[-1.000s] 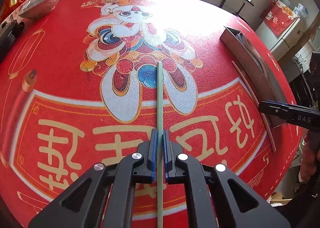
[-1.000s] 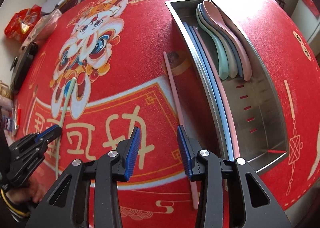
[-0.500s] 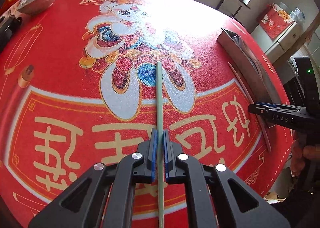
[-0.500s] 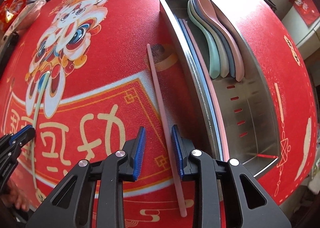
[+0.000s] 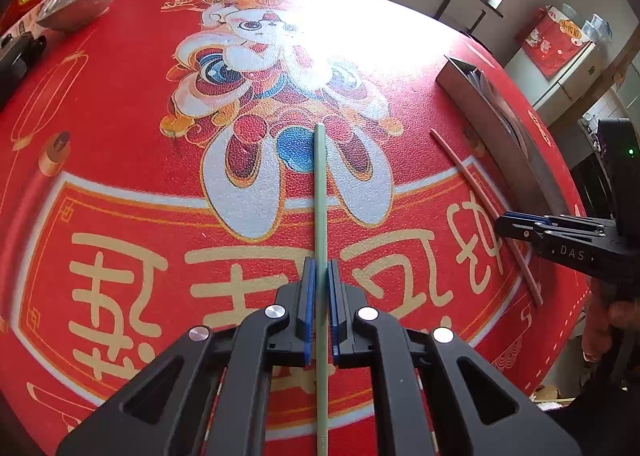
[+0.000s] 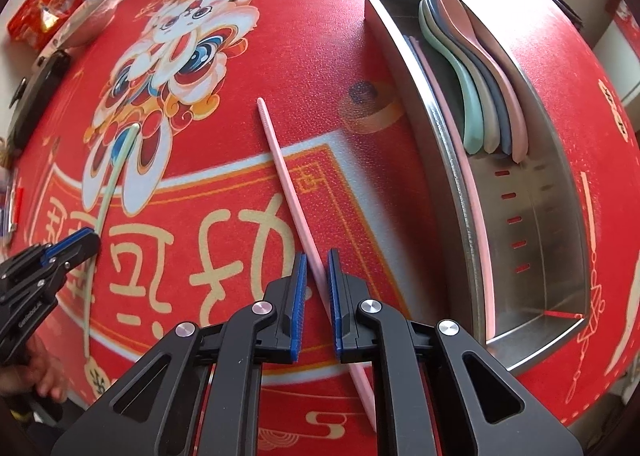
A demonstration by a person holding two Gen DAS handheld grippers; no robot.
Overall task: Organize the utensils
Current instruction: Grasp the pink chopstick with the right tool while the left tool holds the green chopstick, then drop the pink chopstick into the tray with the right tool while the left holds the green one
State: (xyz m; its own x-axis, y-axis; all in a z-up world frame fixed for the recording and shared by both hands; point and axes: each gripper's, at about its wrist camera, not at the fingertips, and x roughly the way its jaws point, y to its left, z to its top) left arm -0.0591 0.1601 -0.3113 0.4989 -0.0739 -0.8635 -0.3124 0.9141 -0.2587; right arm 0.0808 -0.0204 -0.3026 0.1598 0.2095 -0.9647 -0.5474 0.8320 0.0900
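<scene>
since earlier: right gripper [image 6: 316, 268] has come over the slim pink plastic chopstick [image 6: 286, 184], which sat off to its right before; its jaws, wide then, are closing around it.
right jaws: chopstick runs slantwise between the blue pads, a sliver of gap showing on each side; not yet pinched, by the look of it.
left gripper [image 5: 320, 276]: unmoved, jaws clamped on the pale green plastic chopstick [image 5: 320, 192], far tip resting on the mat.
where things lie: both chopsticks on the red printed mat [image 6: 224, 68] covering the counter; long stainless steel tray [image 6: 560, 160] just right of the pink one, already holding stacked pastel spoons [image 6: 476, 88] and other chopsticks.
handling: light, stiff, smooth and thin, likely to pivot or slip in the pads; grip near the thick end, squarely.
writing: "das" on the right gripper's side in the left view; large gold chinese characters on the mat, upside down and not readable.
</scene>
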